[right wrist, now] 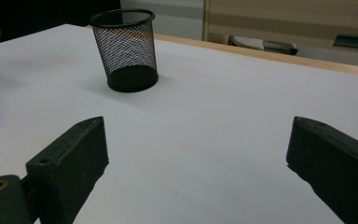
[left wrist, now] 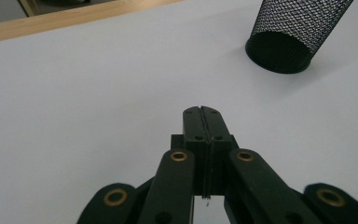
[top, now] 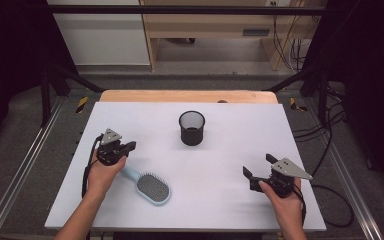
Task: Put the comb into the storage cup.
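Bare white table (top: 230,165) between the two grippers, mesh cup (top: 192,128) upright at centre rear as the one standing obstacle, hairbrush (top: 149,186) lying flat just beside the left gripper (top: 130,146), open surface ahead of the right gripper (top: 256,166), wide margins around the cup.

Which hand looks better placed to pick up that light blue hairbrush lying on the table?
The left, probably. The left gripper sits right by the handle of the light blue plastic hairbrush, though its jaws are shut and must open first. The right gripper, jaws wide open, rests well away across the white tabletop.
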Demonstrator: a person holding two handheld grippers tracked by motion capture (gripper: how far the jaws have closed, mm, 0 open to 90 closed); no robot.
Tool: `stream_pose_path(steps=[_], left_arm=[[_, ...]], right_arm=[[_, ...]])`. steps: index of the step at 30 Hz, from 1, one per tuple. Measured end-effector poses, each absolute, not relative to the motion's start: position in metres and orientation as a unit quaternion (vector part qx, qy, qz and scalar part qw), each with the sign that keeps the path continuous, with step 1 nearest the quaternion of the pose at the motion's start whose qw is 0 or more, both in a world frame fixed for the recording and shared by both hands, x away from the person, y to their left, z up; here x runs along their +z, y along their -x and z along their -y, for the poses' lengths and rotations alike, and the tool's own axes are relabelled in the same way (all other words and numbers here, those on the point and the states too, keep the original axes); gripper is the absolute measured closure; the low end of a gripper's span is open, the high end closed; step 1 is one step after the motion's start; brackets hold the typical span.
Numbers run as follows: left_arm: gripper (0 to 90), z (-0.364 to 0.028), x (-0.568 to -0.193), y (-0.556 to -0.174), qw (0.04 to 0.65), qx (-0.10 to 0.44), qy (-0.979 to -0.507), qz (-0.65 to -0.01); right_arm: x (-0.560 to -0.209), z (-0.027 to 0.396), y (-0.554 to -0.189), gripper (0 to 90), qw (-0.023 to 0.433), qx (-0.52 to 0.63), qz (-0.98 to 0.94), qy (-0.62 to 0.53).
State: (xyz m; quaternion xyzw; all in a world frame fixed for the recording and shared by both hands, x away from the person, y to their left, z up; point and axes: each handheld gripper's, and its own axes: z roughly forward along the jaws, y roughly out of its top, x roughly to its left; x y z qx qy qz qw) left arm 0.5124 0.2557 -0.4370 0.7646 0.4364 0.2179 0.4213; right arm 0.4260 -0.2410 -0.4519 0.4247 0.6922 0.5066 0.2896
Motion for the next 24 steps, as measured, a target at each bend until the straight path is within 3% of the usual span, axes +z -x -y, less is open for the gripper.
stream_pose_path(steps=[15,24], left_arm=[[90.0,-0.257,-0.461,-0.513,0.406,0.2,-0.773,-0.446],[90.0,-0.255,-0.461,-0.507,0.361,0.242,-0.809,-0.395]], right_arm=[[-0.45,0.233,-0.428,5.8,0.281,0.514,-0.681,-0.439],[-0.45,0.233,-0.428,6.1,0.284,0.51,-0.684,-0.437]])
